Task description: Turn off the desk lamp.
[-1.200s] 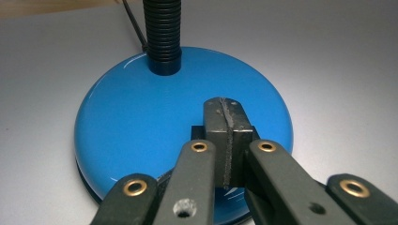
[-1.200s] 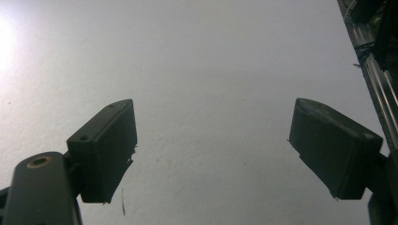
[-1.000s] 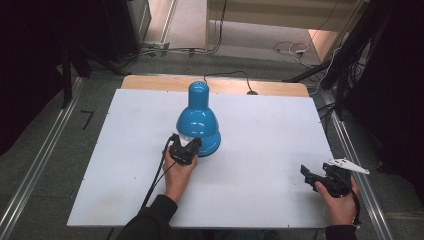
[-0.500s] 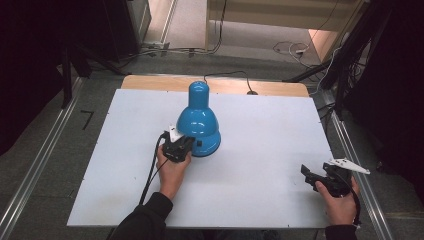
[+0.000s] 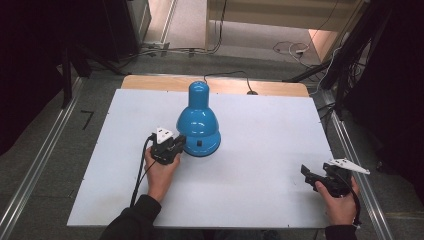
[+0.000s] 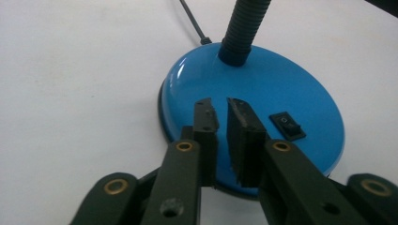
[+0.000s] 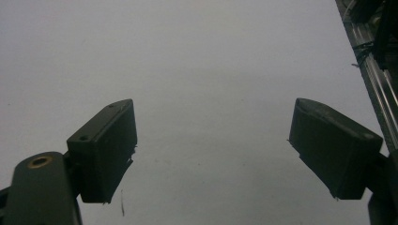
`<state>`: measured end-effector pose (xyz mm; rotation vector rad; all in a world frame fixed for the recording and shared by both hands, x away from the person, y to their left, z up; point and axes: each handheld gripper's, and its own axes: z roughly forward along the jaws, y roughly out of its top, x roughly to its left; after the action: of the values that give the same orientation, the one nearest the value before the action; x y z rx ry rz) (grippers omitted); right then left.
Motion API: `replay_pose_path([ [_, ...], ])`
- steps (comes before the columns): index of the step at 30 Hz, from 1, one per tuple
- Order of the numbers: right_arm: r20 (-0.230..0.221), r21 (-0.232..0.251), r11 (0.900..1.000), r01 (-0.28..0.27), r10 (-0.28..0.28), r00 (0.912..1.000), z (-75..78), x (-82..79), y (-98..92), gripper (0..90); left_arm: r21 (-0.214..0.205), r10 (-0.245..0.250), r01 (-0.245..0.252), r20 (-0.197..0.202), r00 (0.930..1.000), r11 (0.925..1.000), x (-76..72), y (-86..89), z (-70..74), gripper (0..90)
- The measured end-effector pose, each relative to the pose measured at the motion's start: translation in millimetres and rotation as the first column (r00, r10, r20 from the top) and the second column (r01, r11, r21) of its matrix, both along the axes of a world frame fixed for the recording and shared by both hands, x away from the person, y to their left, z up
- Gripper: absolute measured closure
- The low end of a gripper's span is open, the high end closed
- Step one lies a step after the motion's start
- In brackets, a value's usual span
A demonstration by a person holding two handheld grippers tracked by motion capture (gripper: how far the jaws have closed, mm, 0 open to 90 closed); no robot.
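Since a second ago the left gripper (image 6: 221,108) has crept forward onto the blue desk lamp (image 5: 198,122) base, fingers (image 6: 206,123) nearly closed, gripping nothing, tips just left of the rocker switch (image 6: 287,125); likely lining up a switch press. Right gripper (image 7: 213,150) unmoved, fingers wide apart, empty, at the white worktop (image 5: 260,145) right edge. Count: one lamp, one switch, two grippers.

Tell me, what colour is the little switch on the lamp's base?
Black. The switch on the blue lamp base shows best in the left gripper view.
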<state>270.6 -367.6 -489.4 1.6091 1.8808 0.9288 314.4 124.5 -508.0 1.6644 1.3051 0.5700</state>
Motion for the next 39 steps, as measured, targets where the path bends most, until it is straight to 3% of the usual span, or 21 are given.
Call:
replay_pose_path([
  [2,-0.001,0.001,1.0000,0.001,-0.001,1.0000,0.2,-0.2,0.2,14.1,0.012,-0.004,0.004,0.007,1.0000,0.9999,-1.8,3.8,1.4,79.3],
  [5,-0.001,-0.001,1.0000,-0.002,0.002,1.0000,-0.1,0.2,0.6,14.1,-0.007,-0.003,0.003,0.002,1.0000,1.0000,-2.9,8.4,3.2,72.4],
  [8,-0.003,-0.003,1.0000,-0.004,0.004,1.0000,-0.5,0.4,0.4,14.1,-0.014,0.002,-0.002,-0.007,1.0000,0.9999,-3.7,9.9,2.9,61.0],
  [12,-0.004,-0.001,1.0000,-0.001,0.001,1.0000,-0.8,0.2,-0.7,14.1,0.006,0.005,-0.005,-0.024,0.9997,1.0000,-4.0,10.9,1.7,44.4],
  [15,-0.004,0.002,1.0000,0.000,0.000,1.0000,-0.9,0.1,-1.2,14.1,-0.003,0.014,-0.014,-0.019,0.9997,0.9999,-5.2,13.5,2.8,42.5],
  [19,-0.002,0.001,1.0000,0.000,0.000,1.0000,-1.0,0.2,-2.1,14.1,0.009,0.031,-0.030,-0.029,0.9991,0.9995,-5.7,19.1,3.7,33.6],
  [25,-0.001,0.000,1.0000,0.000,0.000,1.0000,-0.6,-0.3,-2.1,14.1,0.006,0.029,-0.029,-0.060,0.9978,0.9996,-6.2,26.5,3.2,27.7],
  [39,-0.003,0.001,1.0000,0.004,-0.004,1.0000,-0.6,-1.0,-2.9,14.1,0.013,0.054,-0.054,-0.054,0.9971,0.9985,-12.0,38.5,6.5,22.8],
])
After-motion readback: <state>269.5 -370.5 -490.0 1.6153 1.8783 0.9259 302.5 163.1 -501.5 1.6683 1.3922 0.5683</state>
